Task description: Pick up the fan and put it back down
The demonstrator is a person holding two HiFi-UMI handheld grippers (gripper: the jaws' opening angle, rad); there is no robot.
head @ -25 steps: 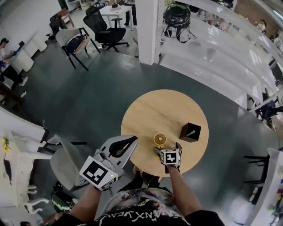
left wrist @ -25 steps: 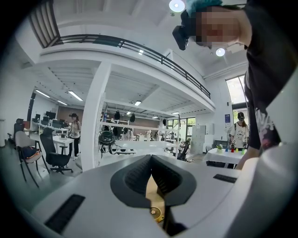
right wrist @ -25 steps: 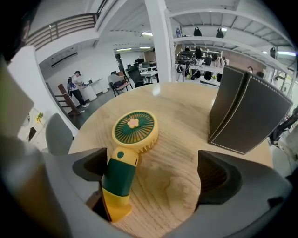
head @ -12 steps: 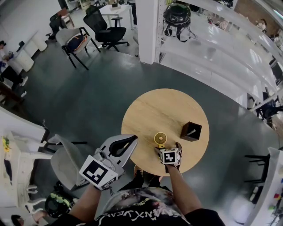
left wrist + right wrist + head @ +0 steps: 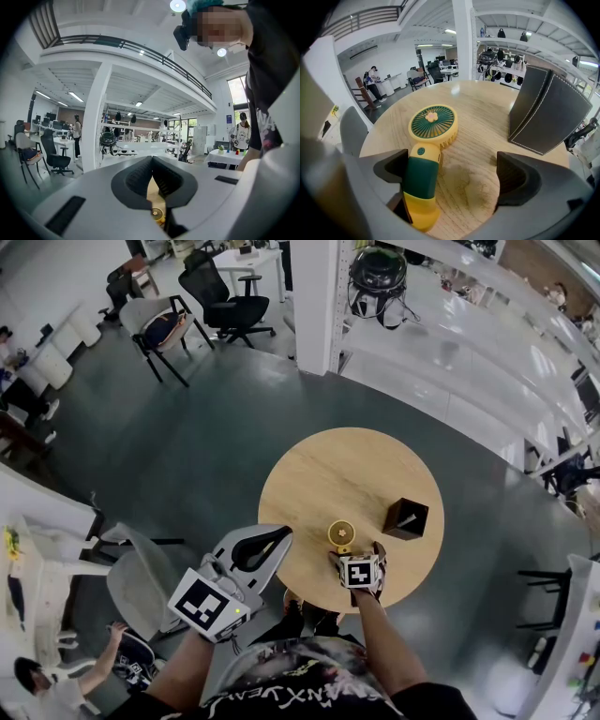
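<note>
Lying flat on the round wooden surface (image 5: pixel 314 474), the fan (image 5: pixel 339 534) sits just ahead of the right hand-held gripper (image 5: pixel 354 555); the left hand-held gripper (image 5: pixel 259 549) hangs beside the surface's edge. Left gripper view: jaws clenched together, empty. Right gripper view: jaws spread wide, fan handle beside one pad.

Lettering on the shirt (image 5: pixel 300 697): one row of pale capitals across dark cloth, warped at the frame edge, not readable with certainty. The cubes of the left tool (image 5: pixel 281 536) and right tool (image 5: pixel 354 555) each carry a black-and-white square marker, a block pattern, not letters or digits. Left gripper view: blue sign (image 5: pixel 228 123) on the far wall, pale marks too small to read. Right gripper view: small round mark on the green handle of the fan (image 5: pixel 423 164), too small to make out.
</note>
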